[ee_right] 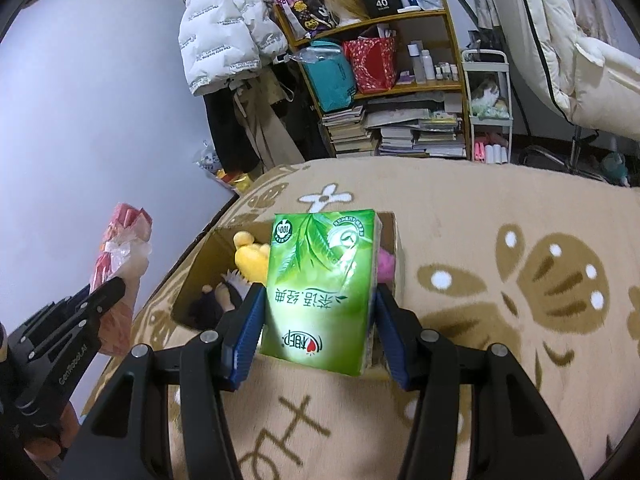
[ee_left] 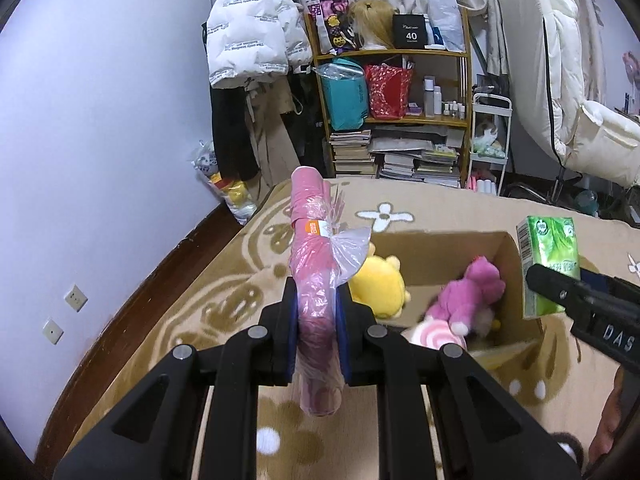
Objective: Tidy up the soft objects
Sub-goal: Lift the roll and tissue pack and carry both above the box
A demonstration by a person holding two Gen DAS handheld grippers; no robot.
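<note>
The left gripper (ee_left: 318,316) is fully closed on a pink plastic-wrapped roll (ee_left: 310,256), which stands upright between its fingers and projects beyond both ends. Beyond and right of the fingertips sits the open cardboard box (ee_left: 508,248), which already holds plush toys (ee_left: 468,296). The right gripper (ee_right: 318,326) is half open, clamped across a green tissue pack (ee_right: 324,288) and holds it above the box, evidently for deposit.

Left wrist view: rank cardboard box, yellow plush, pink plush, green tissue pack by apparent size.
1. cardboard box, clearly largest.
2-4. yellow plush, pink plush and green tissue pack look about alike; the pack is held nearer the camera and both plushes are partly hidden, so no ranking.
</note>
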